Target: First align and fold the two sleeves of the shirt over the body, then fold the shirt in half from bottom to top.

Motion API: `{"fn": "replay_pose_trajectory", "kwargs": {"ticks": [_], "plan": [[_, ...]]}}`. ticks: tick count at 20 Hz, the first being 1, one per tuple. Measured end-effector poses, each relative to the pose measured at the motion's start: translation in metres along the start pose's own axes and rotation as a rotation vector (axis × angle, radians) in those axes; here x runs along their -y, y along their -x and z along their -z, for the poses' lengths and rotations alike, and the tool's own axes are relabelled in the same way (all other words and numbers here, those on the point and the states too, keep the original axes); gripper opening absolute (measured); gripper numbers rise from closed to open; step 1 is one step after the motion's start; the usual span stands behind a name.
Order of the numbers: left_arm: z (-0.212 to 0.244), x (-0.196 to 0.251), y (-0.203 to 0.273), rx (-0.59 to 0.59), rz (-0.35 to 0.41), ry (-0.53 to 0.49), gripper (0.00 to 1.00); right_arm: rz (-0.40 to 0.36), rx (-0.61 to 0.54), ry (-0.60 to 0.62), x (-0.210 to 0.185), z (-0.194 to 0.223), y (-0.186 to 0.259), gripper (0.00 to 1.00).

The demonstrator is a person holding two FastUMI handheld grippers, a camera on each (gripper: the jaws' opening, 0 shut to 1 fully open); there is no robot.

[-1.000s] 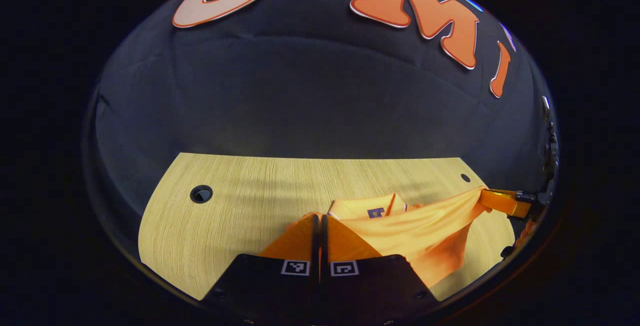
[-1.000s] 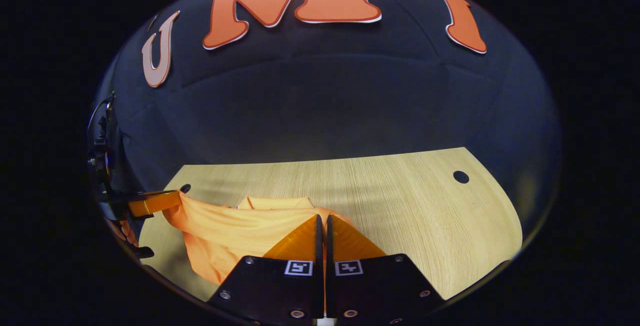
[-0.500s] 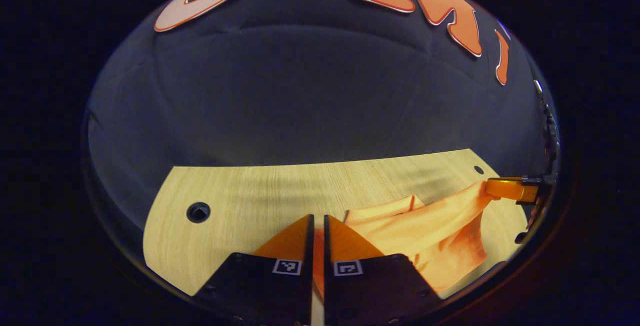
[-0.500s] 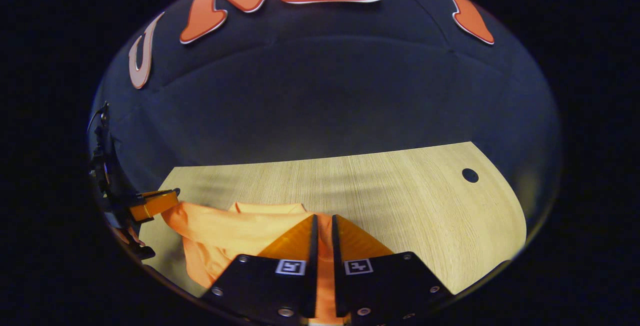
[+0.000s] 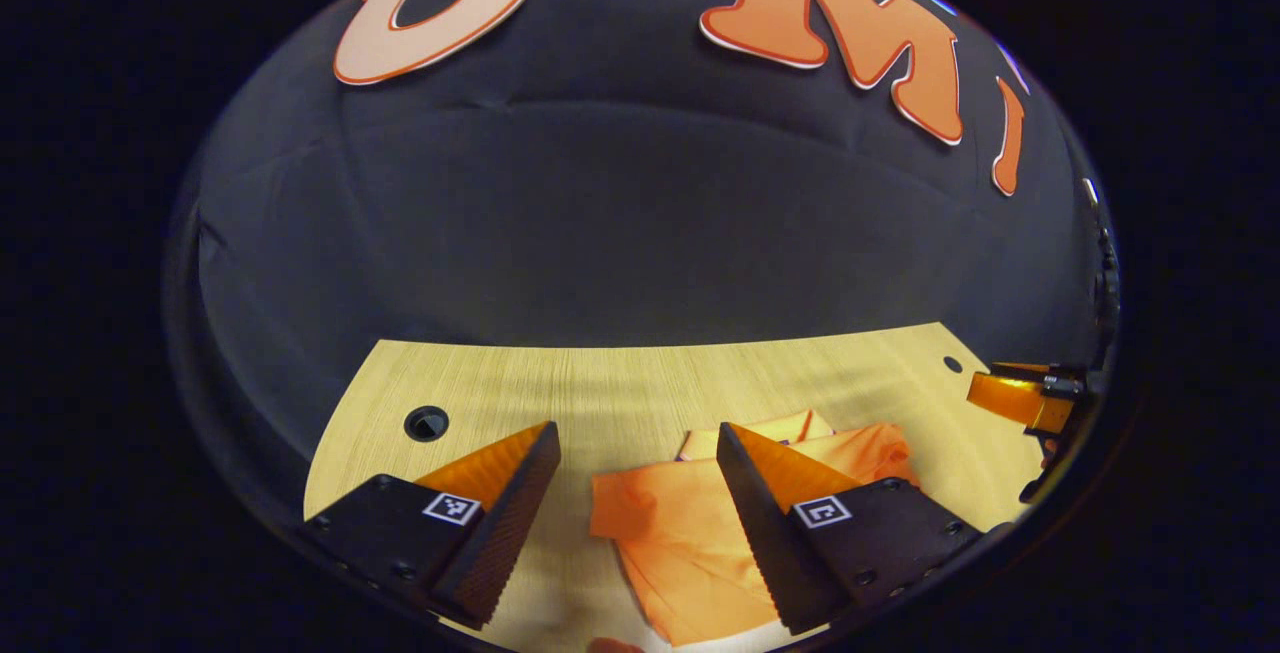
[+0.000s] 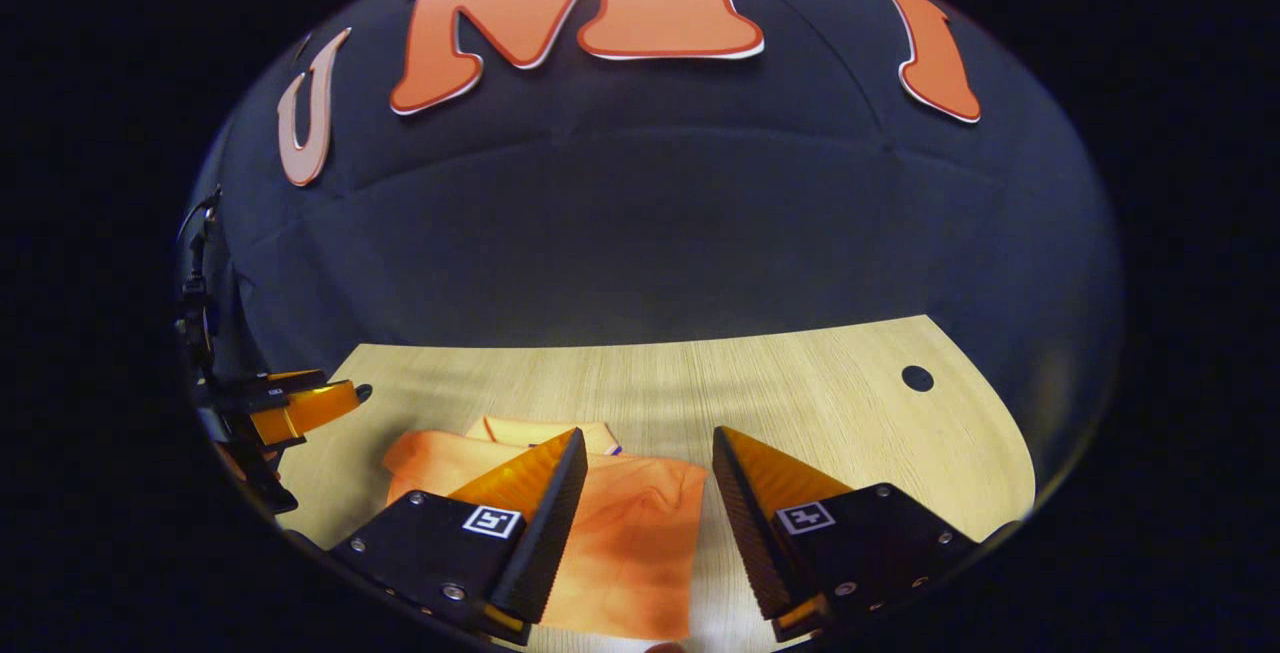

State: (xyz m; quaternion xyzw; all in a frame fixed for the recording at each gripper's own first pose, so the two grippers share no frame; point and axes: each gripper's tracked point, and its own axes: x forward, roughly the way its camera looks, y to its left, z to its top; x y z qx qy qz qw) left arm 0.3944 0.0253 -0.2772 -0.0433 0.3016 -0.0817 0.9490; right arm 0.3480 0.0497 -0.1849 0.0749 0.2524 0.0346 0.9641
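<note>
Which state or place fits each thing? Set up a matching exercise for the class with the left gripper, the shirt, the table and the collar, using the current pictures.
Column 1:
1. left gripper
2. shirt
3. table
4. collar

Column 2:
A. light wood with a round hole
B. at the far end of the orange cloth
C. open, holding nothing
D. lying folded on the table

Pairs: 1-C, 2-D, 3-A, 4-B

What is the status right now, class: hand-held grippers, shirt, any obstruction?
Left hand-held gripper open, right hand-held gripper open, both above the cloth. Shirt lying folded on table, collar at far edge. No obstruction seen.
</note>
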Motion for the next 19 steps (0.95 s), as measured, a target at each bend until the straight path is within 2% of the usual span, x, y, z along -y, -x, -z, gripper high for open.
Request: {"fn": "replay_pose_trajectory", "kwargs": {"ticks": [1,2,3,7,8,15,19], "plan": [[0.004,0.006,0.012,-0.003,0.007,0.013,0.98,-0.014,0.002,0.013,-0.002,0.003,0.01,0.76],[0.01,0.012,0.025,0.001,0.009,0.025,0.98,-0.028,0.009,0.023,-0.005,0.004,0.018,0.84],[0.014,0.018,0.036,0.004,0.01,0.027,0.99,-0.04,0.018,0.031,-0.007,0.006,0.028,0.87],[0.014,0.023,0.086,0.067,-0.084,-0.009,0.99,-0.085,0.08,0.052,-0.01,-0.001,0.07,0.92],[0.01,0.028,0.098,0.086,-0.104,-0.019,0.99,-0.083,0.096,0.065,-0.007,-0.003,0.08,0.92],[0.006,0.073,0.171,0.207,-0.088,0.007,0.98,-0.132,0.204,0.117,-0.002,-0.012,0.147,0.93],[0.019,0.097,0.198,0.236,-0.099,-0.011,0.98,-0.157,0.205,0.154,0.0,0.007,0.171,0.94]]}}
